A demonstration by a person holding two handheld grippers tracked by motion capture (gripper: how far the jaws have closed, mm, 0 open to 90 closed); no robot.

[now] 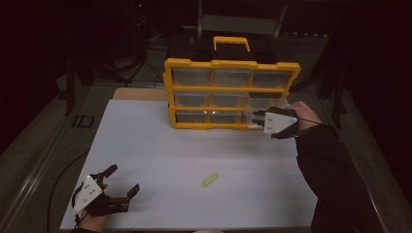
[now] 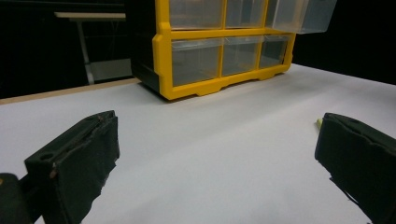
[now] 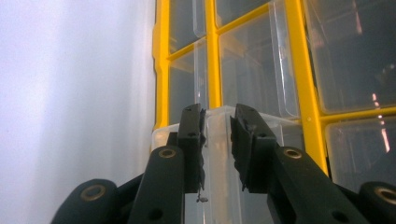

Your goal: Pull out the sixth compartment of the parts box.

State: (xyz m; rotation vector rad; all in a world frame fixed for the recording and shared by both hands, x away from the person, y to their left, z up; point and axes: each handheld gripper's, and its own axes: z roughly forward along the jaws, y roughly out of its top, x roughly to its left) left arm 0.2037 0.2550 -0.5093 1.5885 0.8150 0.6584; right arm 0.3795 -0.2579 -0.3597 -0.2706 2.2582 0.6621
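R gripper (image 1: 259, 118) is at the front right of the yellow organizer (image 1: 231, 92), jaws narrowed onto the front wall of a clear drawer (image 1: 265, 104) that's pulled partway out of the middle row, right col. In the right gripper view the two black jaws pinch the clear plastic lip of the drawer (image 3: 219, 140) w/ just that thin wall between them. L gripper (image 1: 120, 187) sits low over the near-left corner of the white tabletop (image 1: 194, 150), jaws spread wide, holding nothing, nothing between them but bare surface. Small yellow-green piece (image 1: 209, 180) lies on the table approx. mid-front, well apart from both grippers; in the left gripper view its tip peeks out just beside the right-hand jaw (image 2: 319, 122). Lots of open room betw. organizer and near edge. Organizer: yellow frame, black handle w/ yellow grip on top, 3 x 3 grid of transparent bins, contents too dim to tell. Tabletop smooth, matte, white; surroundings dark.
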